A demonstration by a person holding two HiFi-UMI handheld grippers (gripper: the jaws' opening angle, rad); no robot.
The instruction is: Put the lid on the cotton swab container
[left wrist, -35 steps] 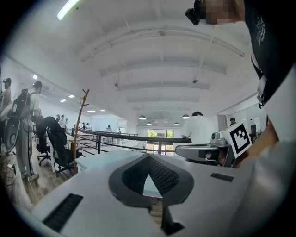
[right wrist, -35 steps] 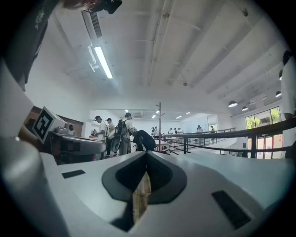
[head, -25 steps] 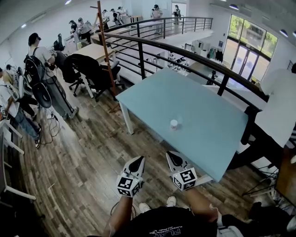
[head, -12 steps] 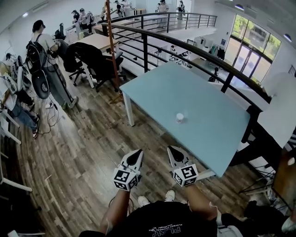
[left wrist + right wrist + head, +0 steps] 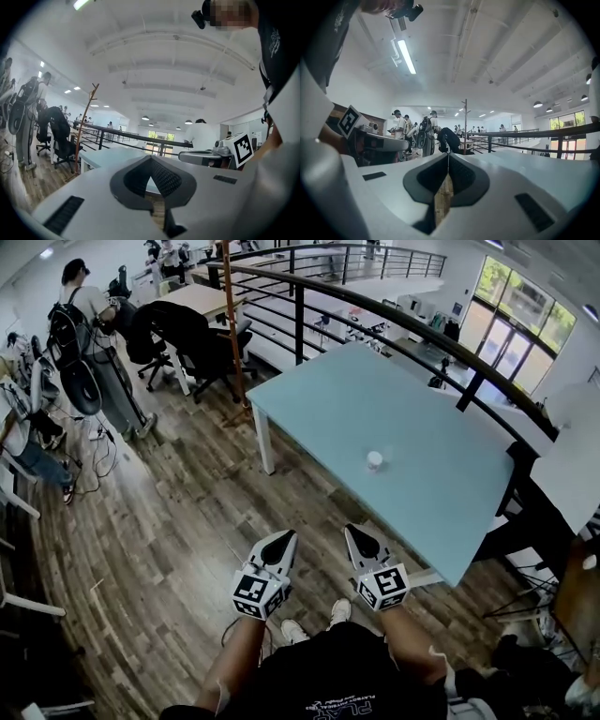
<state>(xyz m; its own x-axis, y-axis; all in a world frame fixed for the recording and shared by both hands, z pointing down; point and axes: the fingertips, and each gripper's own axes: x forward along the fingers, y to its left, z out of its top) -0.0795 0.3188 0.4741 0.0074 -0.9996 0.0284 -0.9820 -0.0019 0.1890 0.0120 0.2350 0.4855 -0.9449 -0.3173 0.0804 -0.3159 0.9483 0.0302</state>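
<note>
Swab container [image 5: 375,460], apparently, head view only

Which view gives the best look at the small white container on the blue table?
The head view: the container stands alone on the blue table, small but unobstructed. Neither gripper view shows it; each looks past its own closed jaws across the room.
</note>
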